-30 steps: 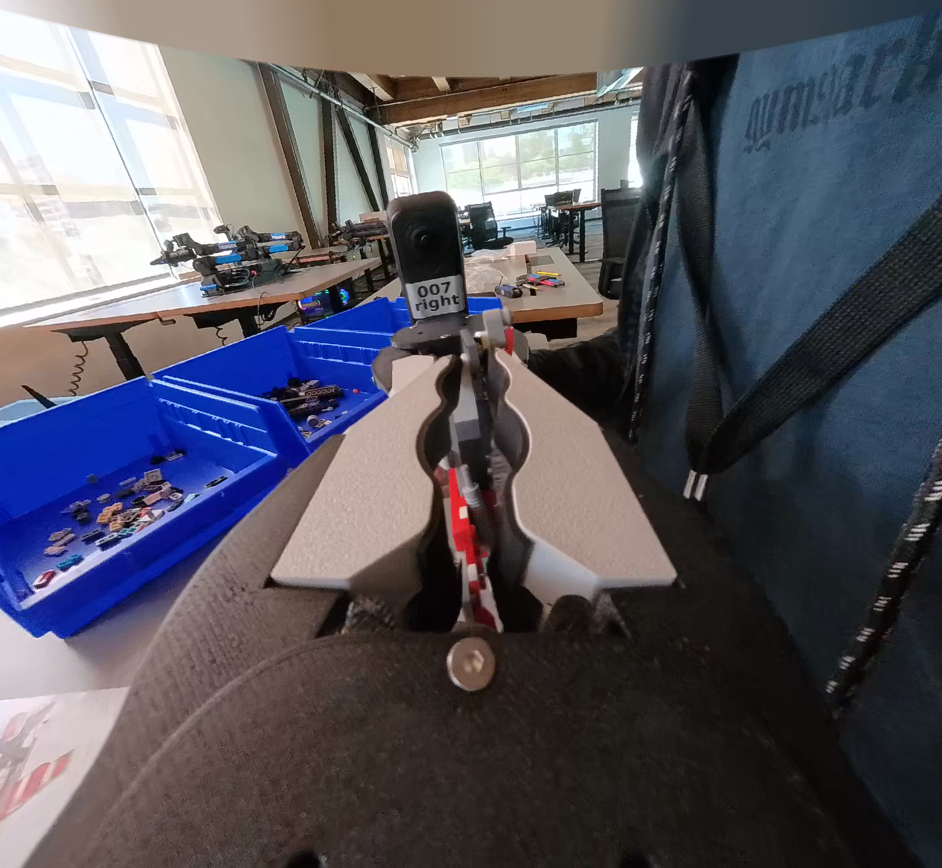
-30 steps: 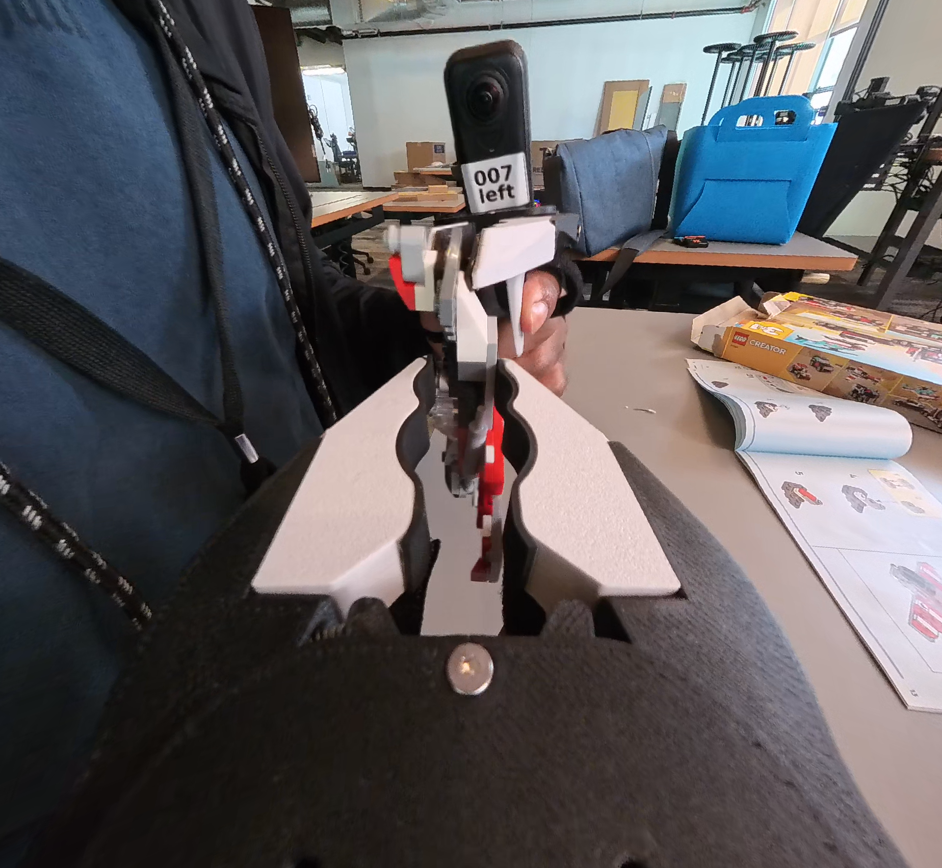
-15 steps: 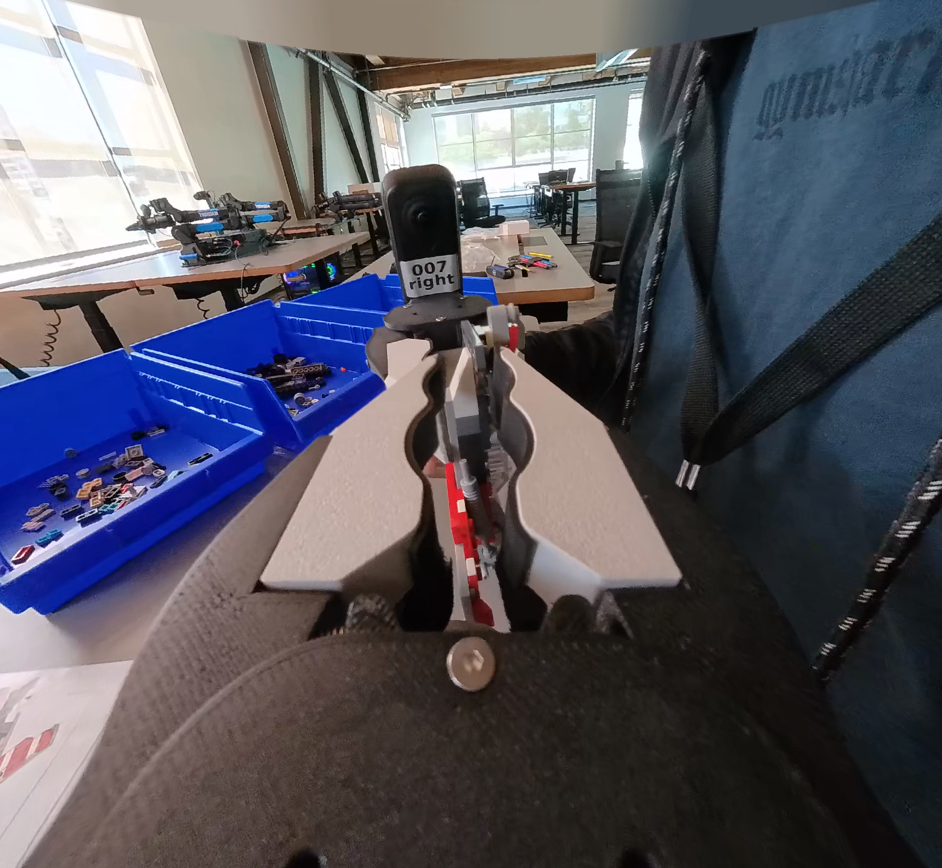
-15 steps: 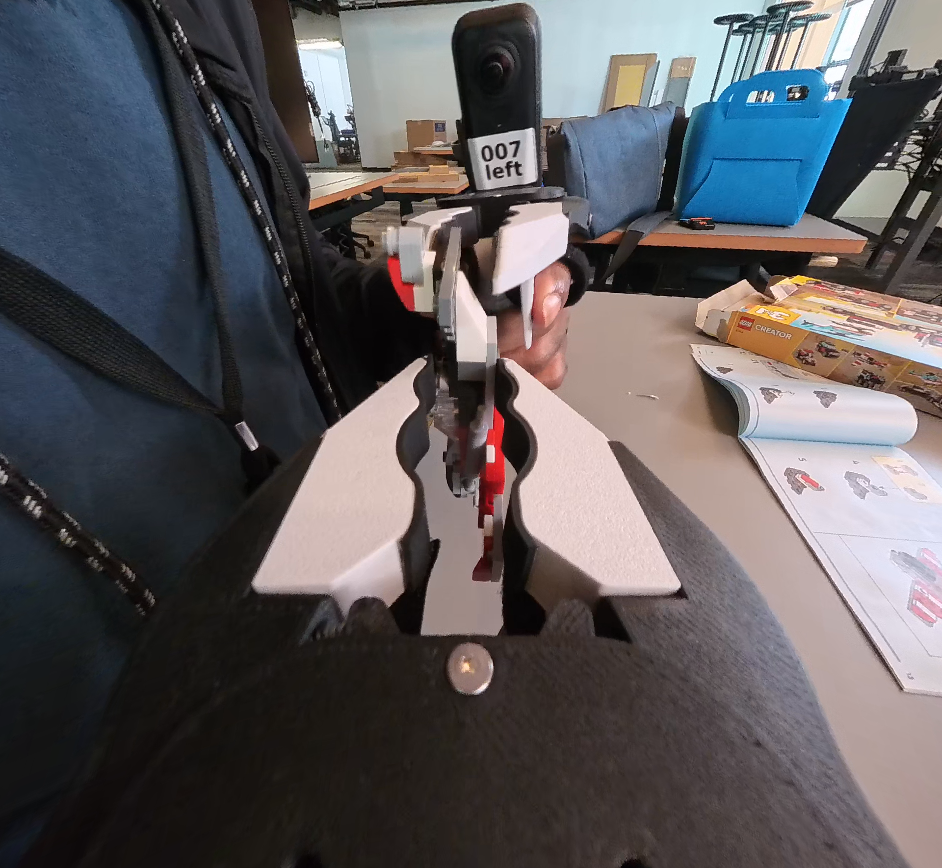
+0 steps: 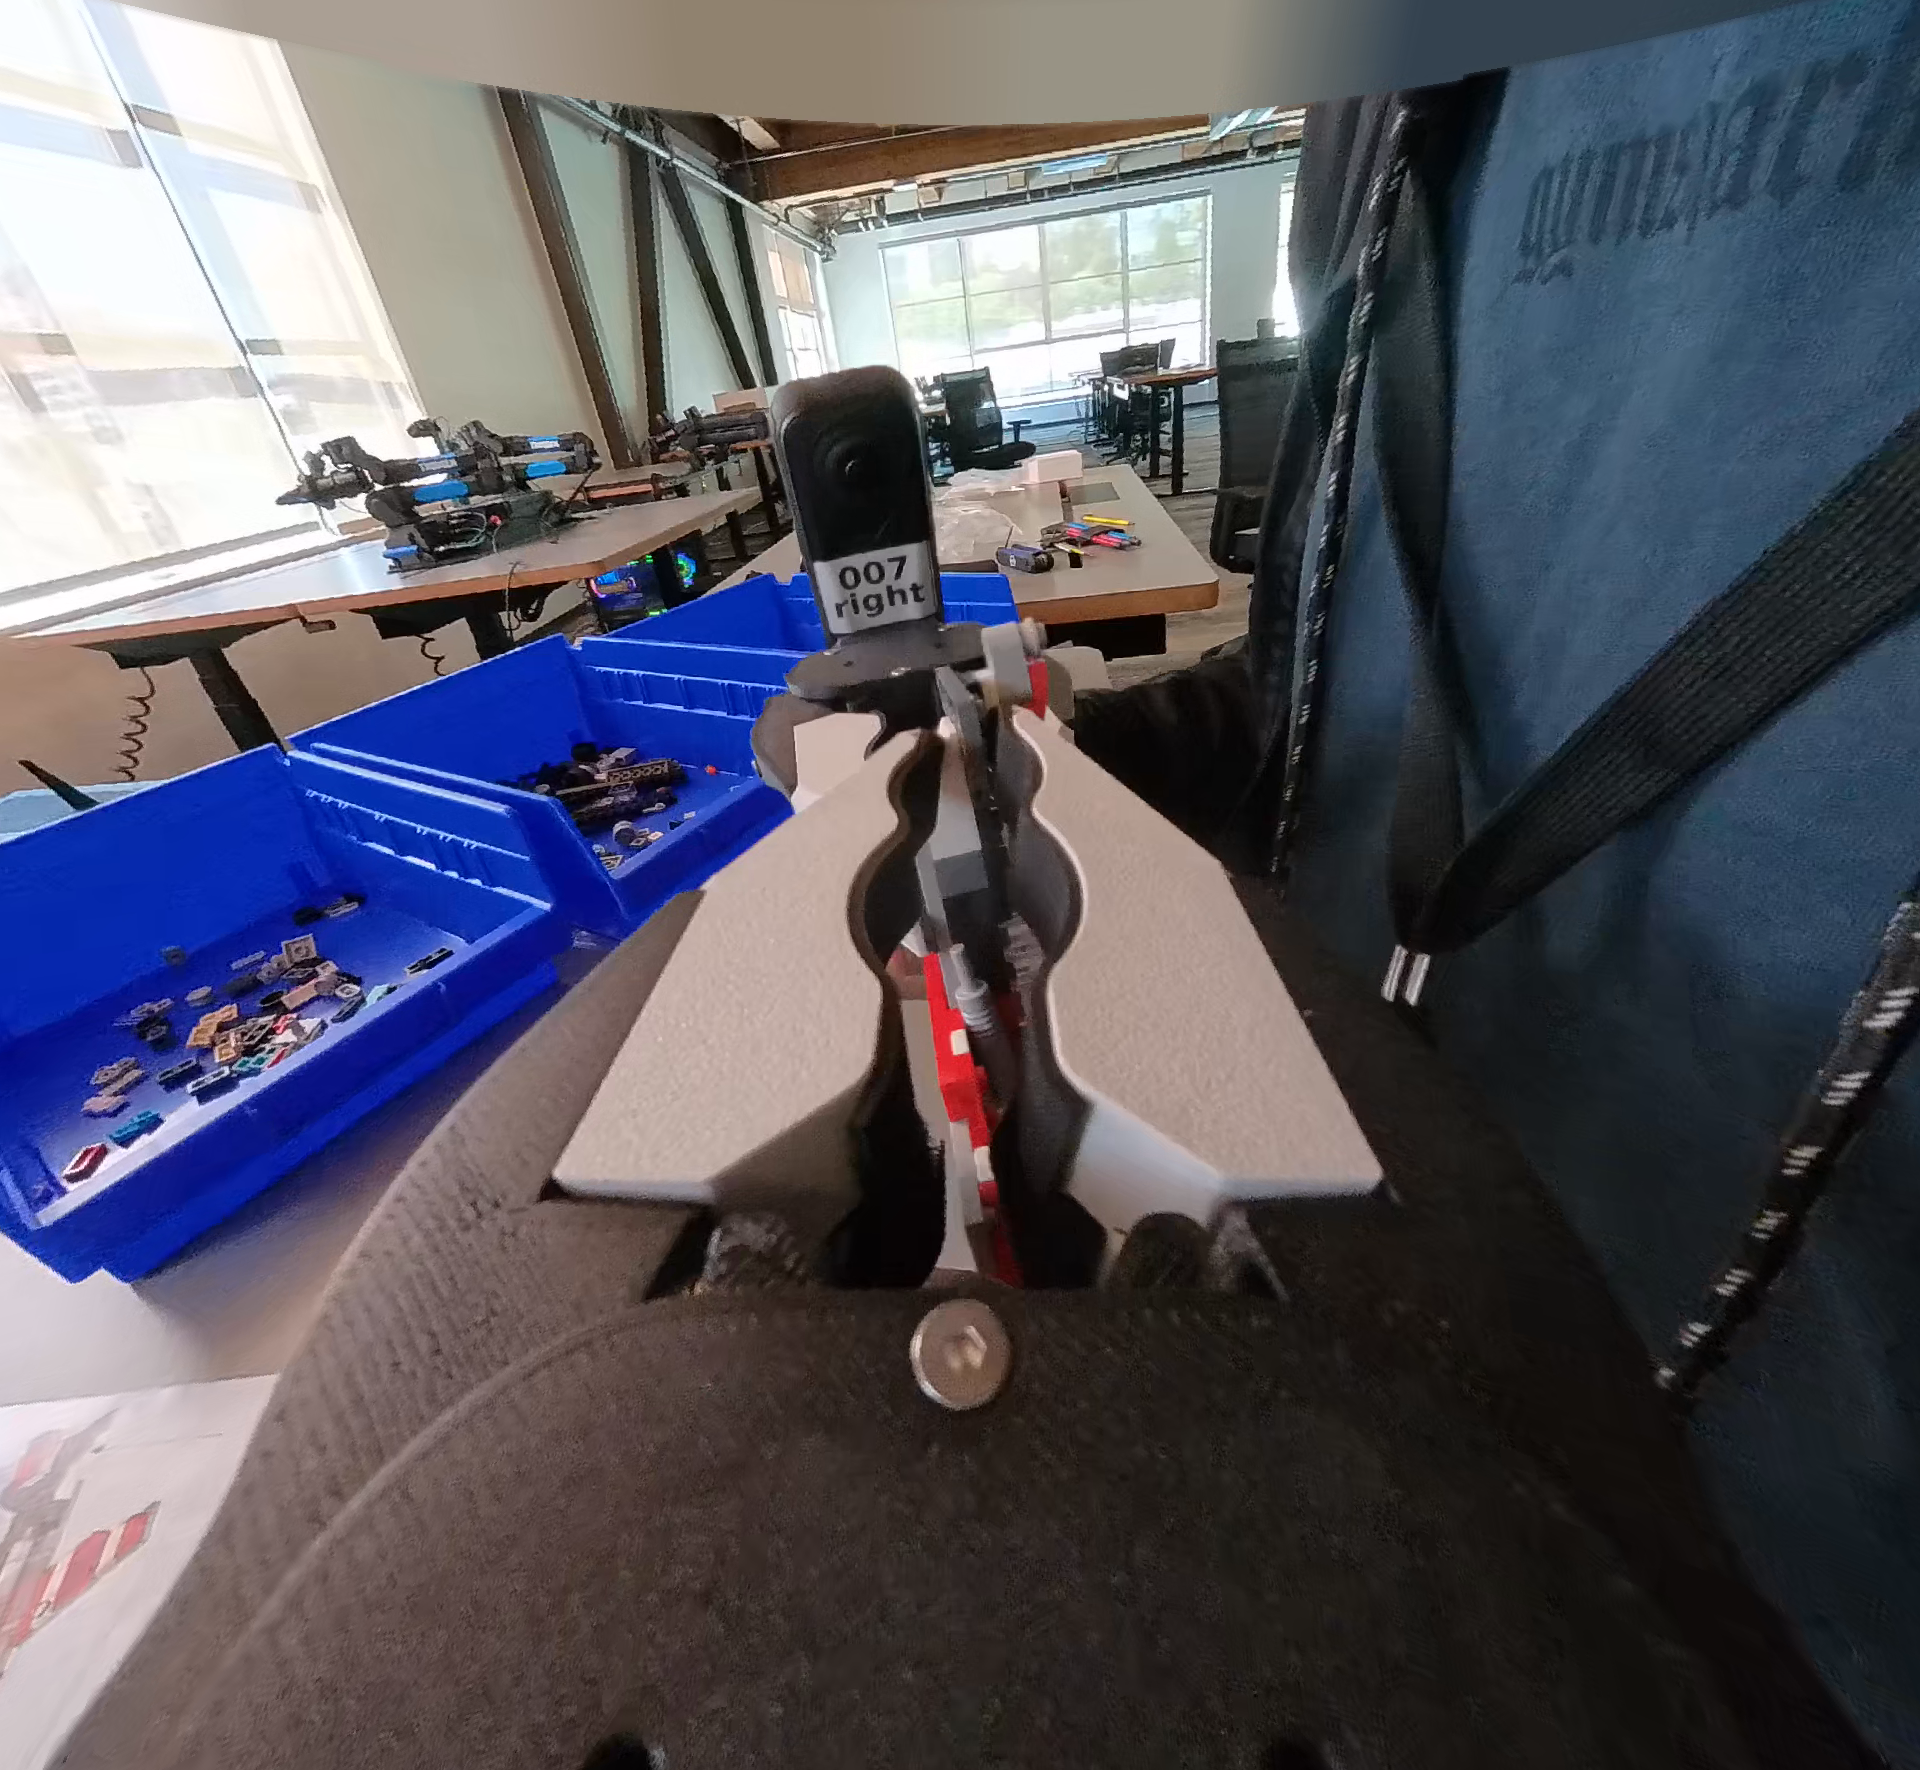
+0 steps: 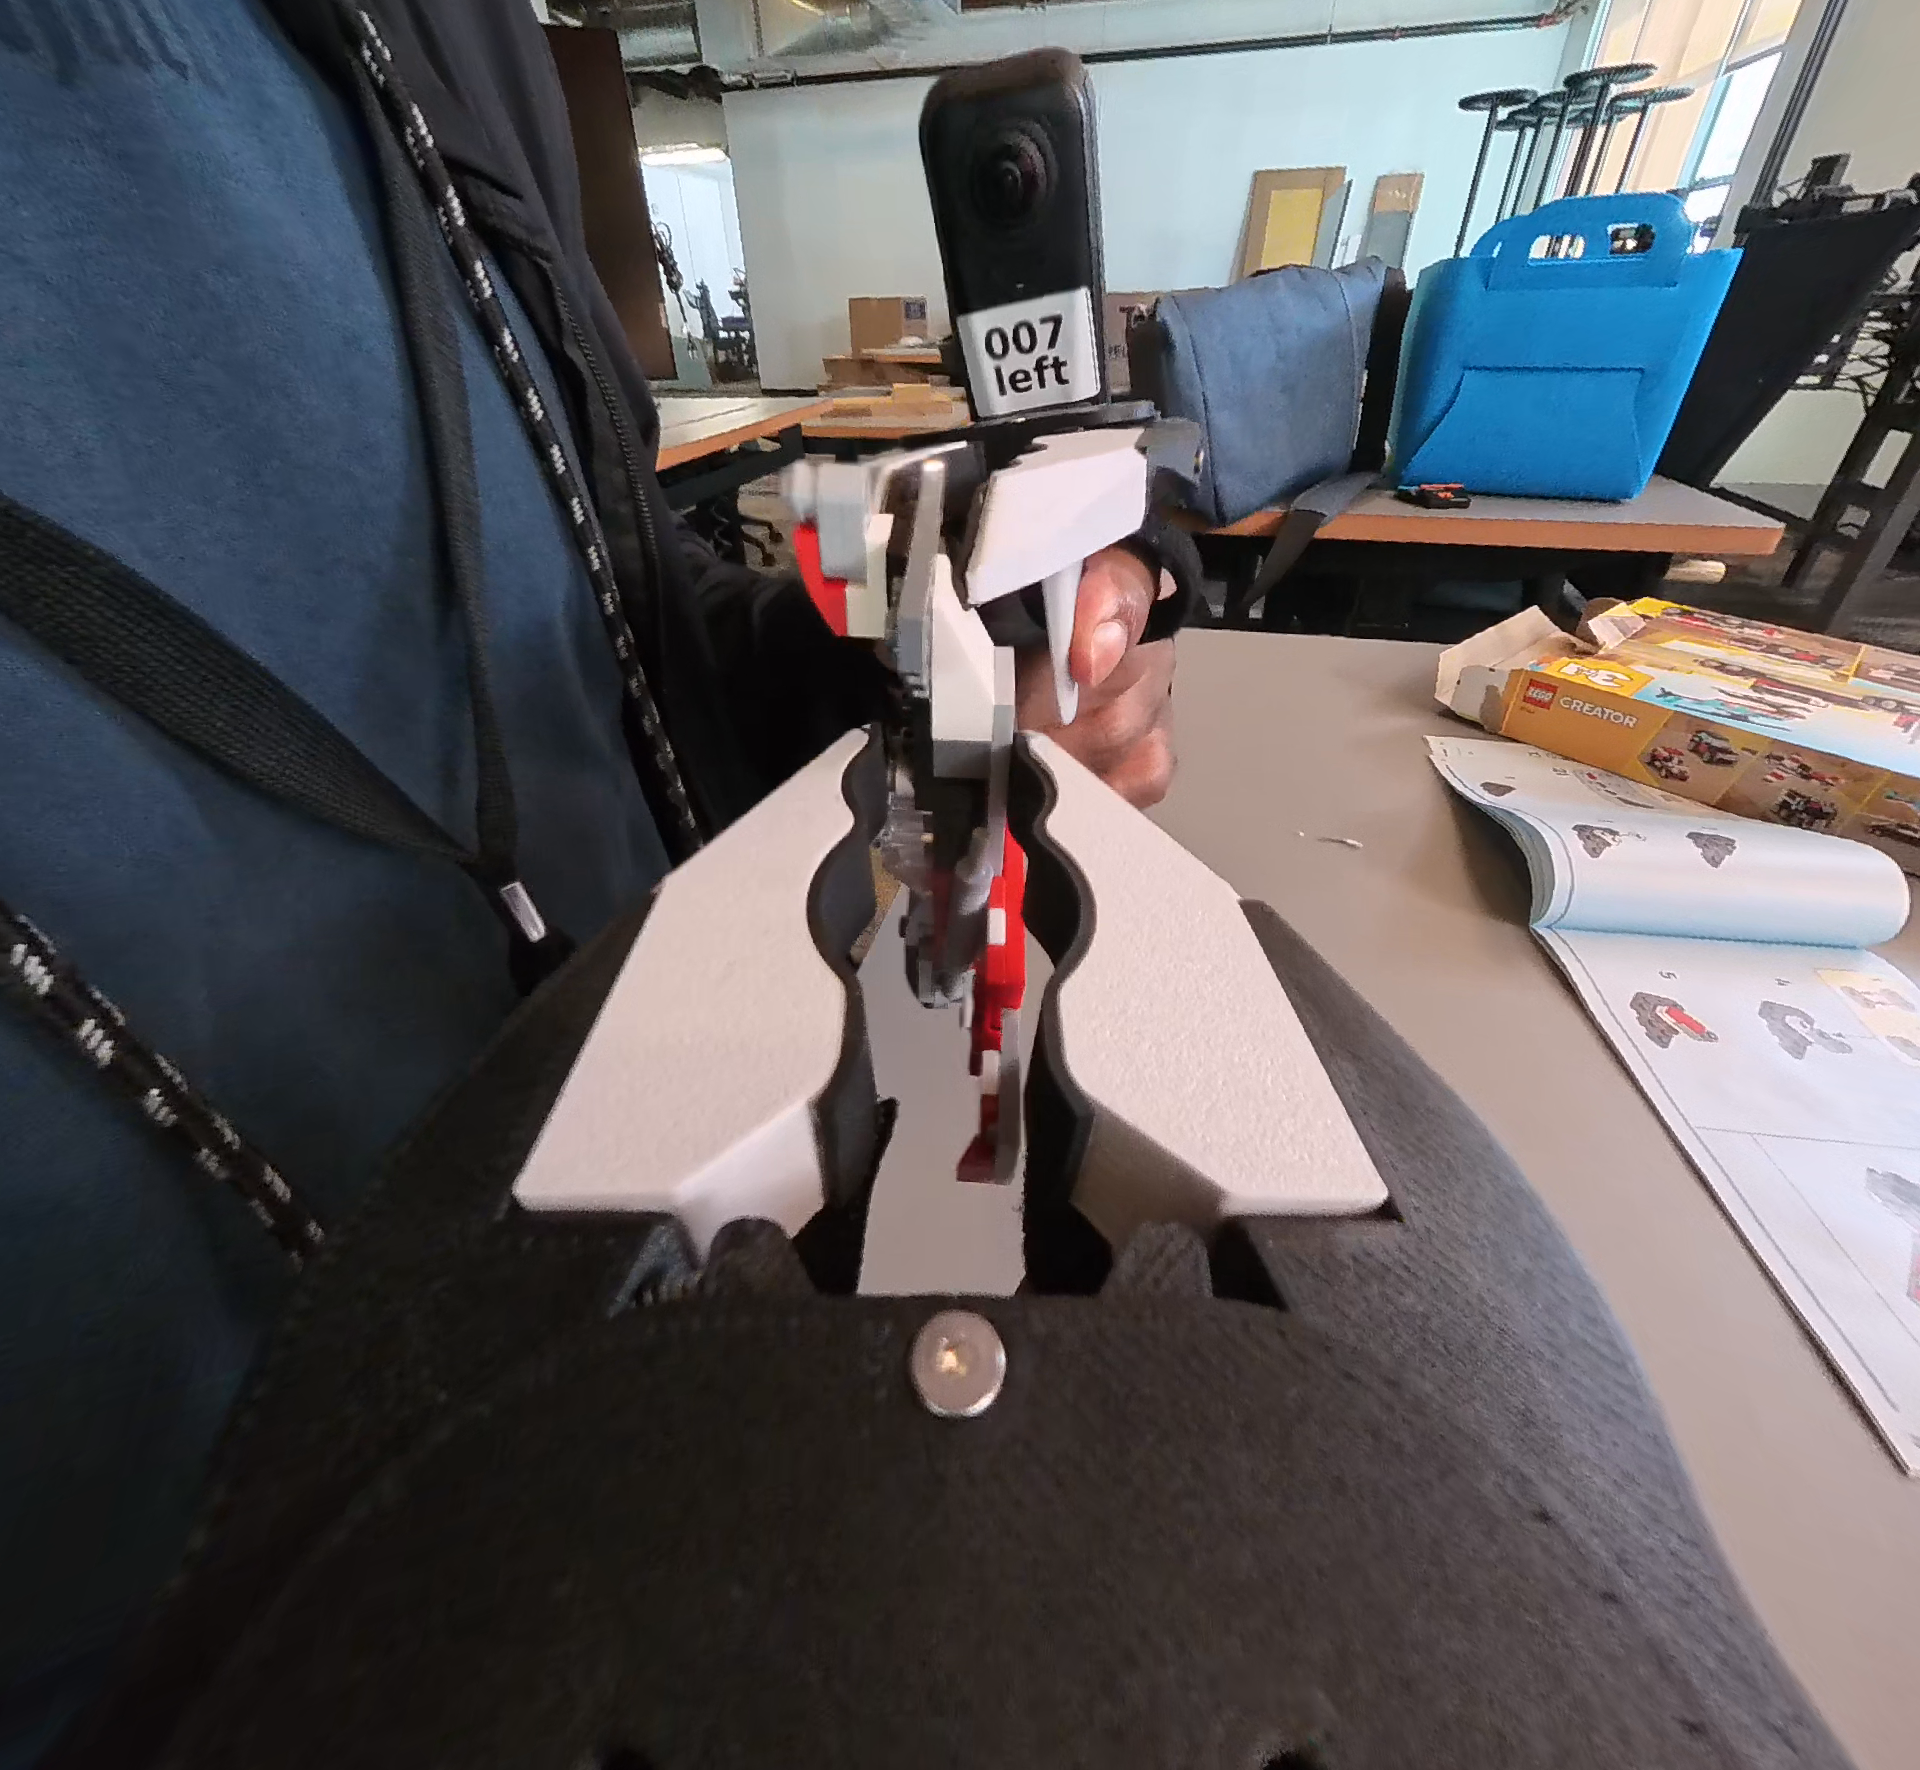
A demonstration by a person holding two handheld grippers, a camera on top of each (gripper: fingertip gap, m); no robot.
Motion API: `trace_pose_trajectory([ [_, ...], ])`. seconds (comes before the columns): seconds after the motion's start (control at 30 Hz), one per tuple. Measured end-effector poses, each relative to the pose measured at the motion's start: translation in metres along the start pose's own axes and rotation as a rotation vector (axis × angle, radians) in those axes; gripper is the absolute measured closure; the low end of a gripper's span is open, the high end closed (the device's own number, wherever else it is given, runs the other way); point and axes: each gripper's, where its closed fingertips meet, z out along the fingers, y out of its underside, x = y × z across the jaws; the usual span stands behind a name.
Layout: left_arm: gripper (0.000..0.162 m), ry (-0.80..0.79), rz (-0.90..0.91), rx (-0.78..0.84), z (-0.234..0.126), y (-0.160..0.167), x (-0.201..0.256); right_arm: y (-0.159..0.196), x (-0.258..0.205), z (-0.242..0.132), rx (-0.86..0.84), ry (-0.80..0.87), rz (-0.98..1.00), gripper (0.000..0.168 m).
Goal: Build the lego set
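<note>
Left wrist view: wavy-edged left gripper (image 5: 961, 899) clamps studded lego model (image 5: 971, 1045).

Each camera sits just behind my fingers, looking along them, and the two face each other at close range. My left view looks toward the blue bins (image 5: 312, 899); my right toward the instruction booklet (image 6: 1714, 972). Both share the lego model (image 5: 971, 982) (image 6: 961, 847).

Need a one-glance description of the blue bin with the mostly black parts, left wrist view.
Start at the row of blue bins on the table left of the claws. The near bin holds scattered tan, grey and teal bits. The one you want is the next bin back, beside the right claw's camera; its pile is a tight dark cluster of black beams and pieces.
</note>
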Motion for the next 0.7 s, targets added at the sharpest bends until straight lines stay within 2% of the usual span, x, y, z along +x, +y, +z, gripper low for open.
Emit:
trace_pose_trajectory([
  [0.13,0.150,-0.016,-0.017,0.008,0.003,-0.002,-0.001,-0.005,0.001,-0.003,0.057,0.003,0.003,0.145],
  [0.2,0.131,-0.035,-0.013,-0.012,0.004,0.001,-0.002,-0.013,-0.001,-0.007,0.116,-0.007,0.006,0.145],
  [0.23,0.126,-0.037,-0.021,-0.018,0.004,0.002,-0.002,-0.016,0.000,-0.008,0.138,-0.007,0.009,0.145],
  [0.7,0.136,-0.036,-0.065,-0.054,0.011,0.001,-0.002,-0.024,-0.003,-0.013,0.205,-0.015,-0.010,0.145],
])
